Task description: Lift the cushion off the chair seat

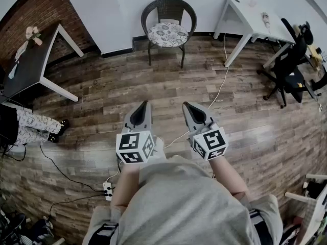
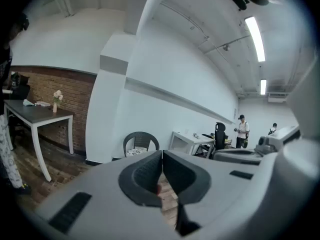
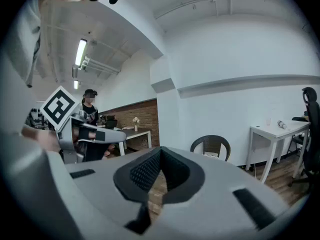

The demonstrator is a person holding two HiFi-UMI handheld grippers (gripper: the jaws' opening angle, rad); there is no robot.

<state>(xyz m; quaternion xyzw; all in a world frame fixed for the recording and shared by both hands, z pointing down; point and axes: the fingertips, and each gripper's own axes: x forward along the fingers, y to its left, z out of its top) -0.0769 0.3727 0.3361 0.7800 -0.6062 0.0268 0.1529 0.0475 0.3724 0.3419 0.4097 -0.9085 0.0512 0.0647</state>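
Note:
A dark wicker chair (image 1: 169, 10) stands against the far white wall, with a round patterned cushion (image 1: 167, 33) lying on its seat. My left gripper (image 1: 144, 105) and right gripper (image 1: 186, 106) are held side by side over the wooden floor, well short of the chair and pointing toward it. Both have their jaws shut with nothing between them. In the left gripper view the chair (image 2: 141, 143) and cushion (image 2: 133, 153) show small, just above the left gripper (image 2: 162, 155). In the right gripper view the chair (image 3: 210, 145) stands beyond the right gripper (image 3: 160, 151).
A dark table (image 1: 28, 63) stands at the left by a brick wall, a white table (image 1: 251, 18) at the right of the chair. Black office chairs (image 1: 287, 68) are at the far right. A cable (image 1: 220, 86) runs across the floor to a power strip (image 1: 108, 189). Someone's legs (image 1: 37, 126) show at left.

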